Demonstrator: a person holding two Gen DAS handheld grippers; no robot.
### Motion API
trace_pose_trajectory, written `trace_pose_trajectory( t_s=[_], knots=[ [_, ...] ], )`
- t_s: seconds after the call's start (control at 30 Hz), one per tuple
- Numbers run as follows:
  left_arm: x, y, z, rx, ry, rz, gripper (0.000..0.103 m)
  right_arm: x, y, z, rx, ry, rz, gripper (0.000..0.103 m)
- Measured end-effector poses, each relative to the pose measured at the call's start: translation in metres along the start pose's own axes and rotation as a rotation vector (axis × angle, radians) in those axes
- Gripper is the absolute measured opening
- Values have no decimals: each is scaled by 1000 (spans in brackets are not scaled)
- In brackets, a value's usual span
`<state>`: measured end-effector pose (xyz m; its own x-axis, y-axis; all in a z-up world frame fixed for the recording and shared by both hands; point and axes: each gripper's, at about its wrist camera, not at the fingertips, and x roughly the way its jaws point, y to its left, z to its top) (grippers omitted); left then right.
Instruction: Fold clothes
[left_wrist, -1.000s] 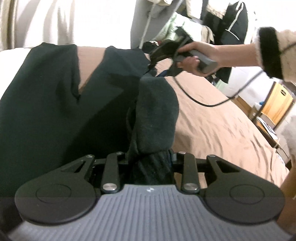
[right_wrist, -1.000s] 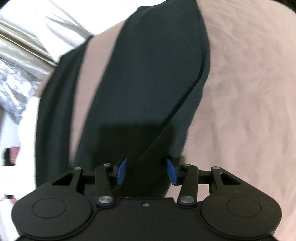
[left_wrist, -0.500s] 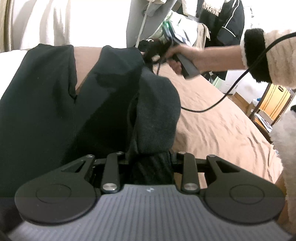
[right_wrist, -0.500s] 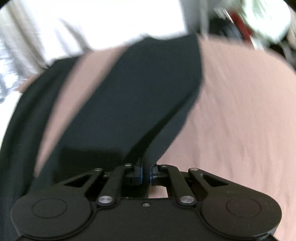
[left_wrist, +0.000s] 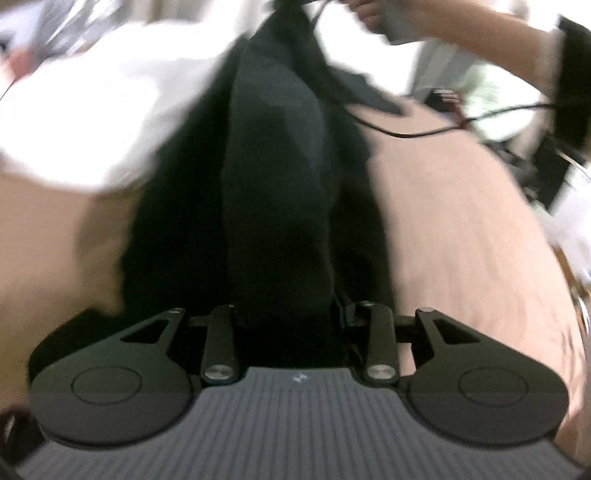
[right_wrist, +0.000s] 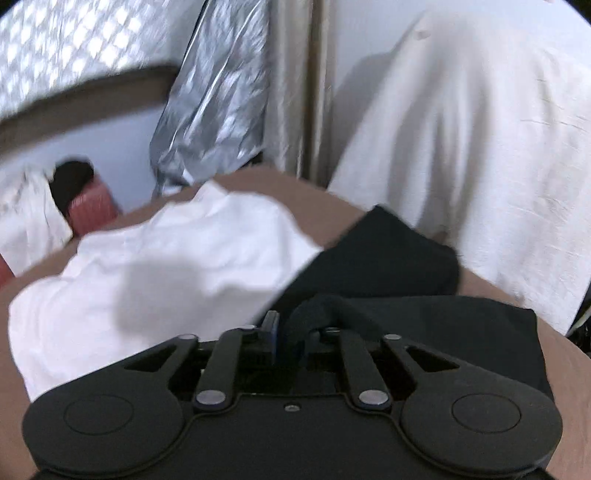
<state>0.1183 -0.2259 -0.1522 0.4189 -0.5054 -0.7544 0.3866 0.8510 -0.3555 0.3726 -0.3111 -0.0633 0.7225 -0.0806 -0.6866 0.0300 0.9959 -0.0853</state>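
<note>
The left gripper (left_wrist: 286, 314) was clamped on a thick bunch of the dark garment (left_wrist: 277, 177), whose cloth filled the gap between its jaws and hid the fingertips. From there the garment ran away from the camera as a raised, stretched band, up to the top of the view, where a hand (left_wrist: 373, 14) held the other tool; the picture was blurred there, and the grip itself lay out of frame. A black cable (left_wrist: 402, 133) hung from that hand and looped over the brown sheet (left_wrist: 461, 221), which lay under and to either side of the garment. A white cloth (left_wrist: 99, 110) lay on the sheet left of the dark band. The right gripper (right_wrist: 290, 341) was pinched nearly closed on a rolled edge of the garment (right_wrist: 406, 306), with a blue pad (right_wrist: 272, 326) showing beside the fold. Beyond it the garment lay spread over the sheet (right_wrist: 306, 199), touching the white cloth (right_wrist: 166, 258) on its left. Farther back stood a silver bag (right_wrist: 210, 110) and a hanging white fabric (right_wrist: 461, 147).
</note>
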Motion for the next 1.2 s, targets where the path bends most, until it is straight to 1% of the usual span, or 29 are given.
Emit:
trace_pose_trajectory(
  t_s=[0.07, 0.13, 0.2, 0.23, 0.3, 0.33, 0.4, 0.5, 0.57, 0.63, 0.7, 0.73, 0.77, 0.8, 0.83, 0.87, 0.9, 0.97, 1.0, 1.03, 1.1, 1.2],
  knots=[
    [4, 23, -2, -96, 0, 9, 37, 11, 19, -14, 21, 27, 8, 21],
    [7, 40, -6, -196, -7, -17, 45, 7, 28, -34, 38, 25, 49, 22],
    [10, 58, -9, -297, -13, -43, 49, -14, 24, -58, 71, 31, 79, 28],
    [11, 64, -10, -334, -17, -57, 50, -27, 20, -71, 106, 37, 109, 29],
    [11, 71, -8, -381, -25, -88, 50, -57, 14, -97, 191, 48, 205, 31],
    [11, 72, -8, -394, -28, -95, 50, -67, 15, -109, 204, 56, 242, 32],
    [12, 70, -7, -394, -31, -88, 50, -91, 13, -132, 185, 63, 282, 36],
    [11, 63, -8, -378, -39, -65, 51, -114, 19, -172, 147, 96, 368, 41],
    [6, 57, -7, -361, -48, -39, 51, -117, 28, -202, 112, 145, 426, 41],
    [-1, 53, -6, -347, -59, -19, 52, -120, 38, -230, 71, 177, 456, 41],
    [-17, 48, -5, -296, -64, -5, 53, -119, 48, -255, 56, 207, 494, 41],
    [-33, 46, -3, -261, -82, -7, 54, -120, 52, -267, 55, 217, 519, 41],
    [-51, 45, -2, -227, -128, -8, 54, -123, 56, -277, 54, 223, 547, 41],
    [-71, 44, 1, -191, -188, 18, 55, -126, 61, -286, 51, 232, 577, 41],
    [-90, 43, 4, -160, -241, 71, 62, -127, 66, -291, 48, 244, 605, 41],
    [-106, 44, 7, -141, -278, 122, 65, -129, 71, -298, 51, 261, 643, 41],
    [-118, 46, 10, -132, -304, 147, 69, -132, 75, -304, 57, 285, 697, 41],
    [-126, 53, 12, -141, -315, 117, 73, -139, 85, -313, 53, 327, 800, 41],
    [-126, 56, 13, -148, -302, 91, 78, -144, 91, -317, 30, 325, 815, 43],
    [-123, 57, 13, -153, -276, 63, 84, -148, 97, -321, 2, 312, 806, 45],
    [-105, 52, 12, -140, -222, 37, 85, -155, 111, -324, -67, 287, 765, 48],
    [-83, 47, 7, -142, -157, 35, 85, -165, 132, -327, -189, 248, 705, 48]
  ],
)
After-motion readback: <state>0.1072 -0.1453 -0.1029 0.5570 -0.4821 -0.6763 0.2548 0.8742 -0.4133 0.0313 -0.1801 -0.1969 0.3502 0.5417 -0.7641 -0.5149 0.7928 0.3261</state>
